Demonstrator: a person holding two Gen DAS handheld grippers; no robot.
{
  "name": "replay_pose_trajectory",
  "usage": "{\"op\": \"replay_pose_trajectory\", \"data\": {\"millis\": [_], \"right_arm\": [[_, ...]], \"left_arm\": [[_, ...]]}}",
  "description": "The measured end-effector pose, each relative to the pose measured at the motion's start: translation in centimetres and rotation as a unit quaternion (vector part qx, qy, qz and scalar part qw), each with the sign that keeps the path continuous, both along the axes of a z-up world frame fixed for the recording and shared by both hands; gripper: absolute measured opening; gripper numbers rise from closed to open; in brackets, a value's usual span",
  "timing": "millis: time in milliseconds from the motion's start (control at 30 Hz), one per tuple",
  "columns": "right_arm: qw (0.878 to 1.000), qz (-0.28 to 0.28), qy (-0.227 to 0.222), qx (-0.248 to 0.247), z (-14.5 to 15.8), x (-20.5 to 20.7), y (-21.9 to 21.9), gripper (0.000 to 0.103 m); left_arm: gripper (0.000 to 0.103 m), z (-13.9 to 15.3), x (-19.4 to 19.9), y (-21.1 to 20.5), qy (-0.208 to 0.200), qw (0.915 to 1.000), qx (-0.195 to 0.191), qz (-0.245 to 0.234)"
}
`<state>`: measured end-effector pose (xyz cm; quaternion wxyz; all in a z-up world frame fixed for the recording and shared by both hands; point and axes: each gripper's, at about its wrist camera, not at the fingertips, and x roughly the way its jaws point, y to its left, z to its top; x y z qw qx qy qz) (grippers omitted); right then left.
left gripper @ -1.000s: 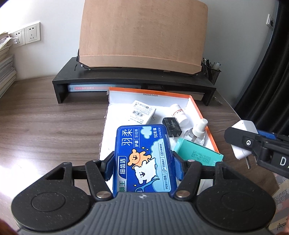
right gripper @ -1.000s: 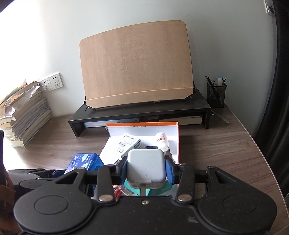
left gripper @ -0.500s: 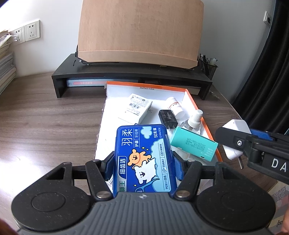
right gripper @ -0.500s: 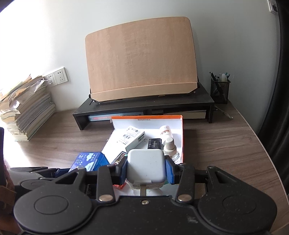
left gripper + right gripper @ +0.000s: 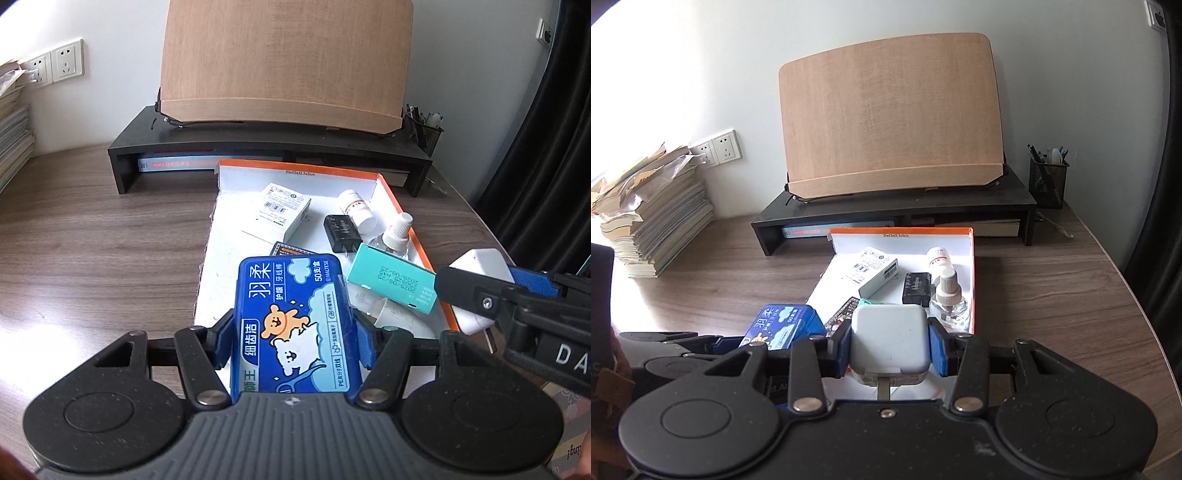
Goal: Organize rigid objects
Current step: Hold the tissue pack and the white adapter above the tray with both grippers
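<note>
My left gripper is shut on a blue floss-pick box and holds it over the near end of the orange-rimmed white tray. My right gripper is shut on a white plug charger, held at the tray's near right side; it also shows in the left wrist view. In the tray lie a white carton, a white bottle, a black charger, a clear spray bottle and a teal box.
A black monitor riser with a wooden board stands behind the tray. A mesh pen holder is at the back right. A stack of books is at the left. The desk edge curves at the right.
Both grippers have pulled back and risen slightly with their objects still held; the tray looks farther away in both views.
</note>
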<state>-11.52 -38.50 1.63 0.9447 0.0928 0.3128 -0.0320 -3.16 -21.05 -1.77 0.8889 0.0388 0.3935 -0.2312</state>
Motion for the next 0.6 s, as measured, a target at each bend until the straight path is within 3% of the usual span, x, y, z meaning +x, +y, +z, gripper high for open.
{"op": "replay_pose_trajectory", "data": {"millis": [600], "right_arm": [[1.000,-0.002,-0.009,-0.003,0.30,-0.28,0.67,0.051]], "left_arm": [[0.063,0.53,-0.42,0.07,-0.016,0.9999,0.004,-0.002]]}}
